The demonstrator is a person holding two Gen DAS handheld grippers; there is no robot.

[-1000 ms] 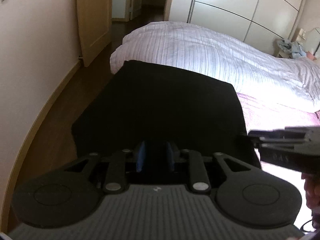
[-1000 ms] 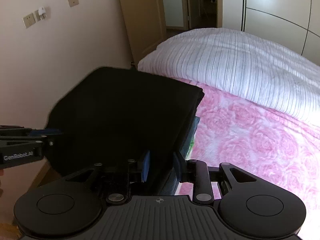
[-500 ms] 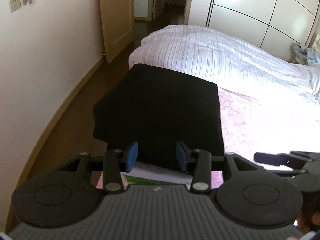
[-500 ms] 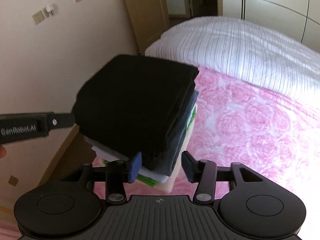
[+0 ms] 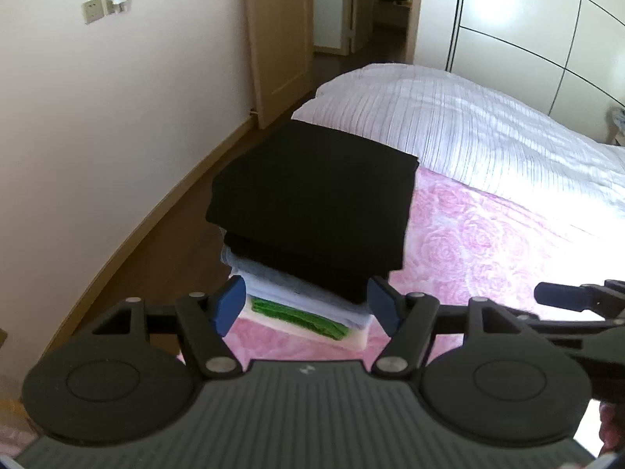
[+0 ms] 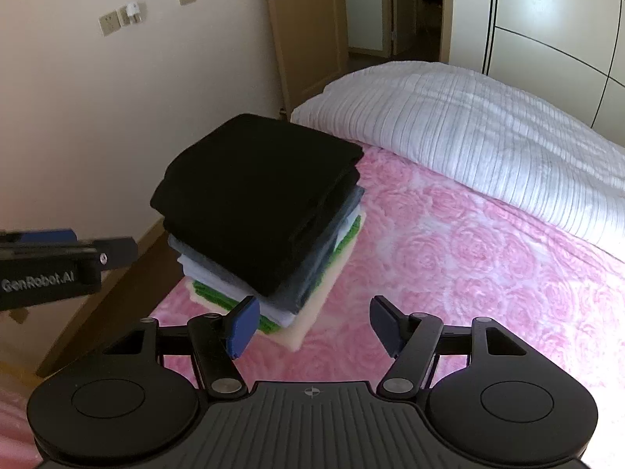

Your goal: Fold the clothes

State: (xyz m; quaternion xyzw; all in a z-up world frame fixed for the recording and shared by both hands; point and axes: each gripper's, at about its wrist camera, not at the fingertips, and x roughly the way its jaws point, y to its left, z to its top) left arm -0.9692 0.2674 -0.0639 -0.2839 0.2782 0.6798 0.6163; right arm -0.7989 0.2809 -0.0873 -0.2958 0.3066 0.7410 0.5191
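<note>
A folded black garment (image 5: 316, 199) (image 6: 258, 191) lies on top of a stack of folded clothes (image 5: 300, 305) (image 6: 308, 269) in grey, pale blue, green and cream, near the bed's left edge. My left gripper (image 5: 306, 305) is open just short of the stack's near side, blue pads apart, holding nothing. My right gripper (image 6: 312, 324) is open too, a little back and to the right of the stack. The left gripper's body (image 6: 50, 265) shows at the left of the right wrist view; the right gripper's body (image 5: 578, 305) shows at the right of the left wrist view.
The pink rose-patterned bedspread (image 6: 449, 273) stretches right of the stack. A white striped duvet (image 6: 468, 125) is bunched at the far side. Left of the bed runs a wooden floor strip (image 5: 156, 250), a cream wall and a wooden door (image 5: 277, 39).
Both grippers let go of the black garment, opened and drew back. The garment now rests on the stack, whose lower layers have come into view.
</note>
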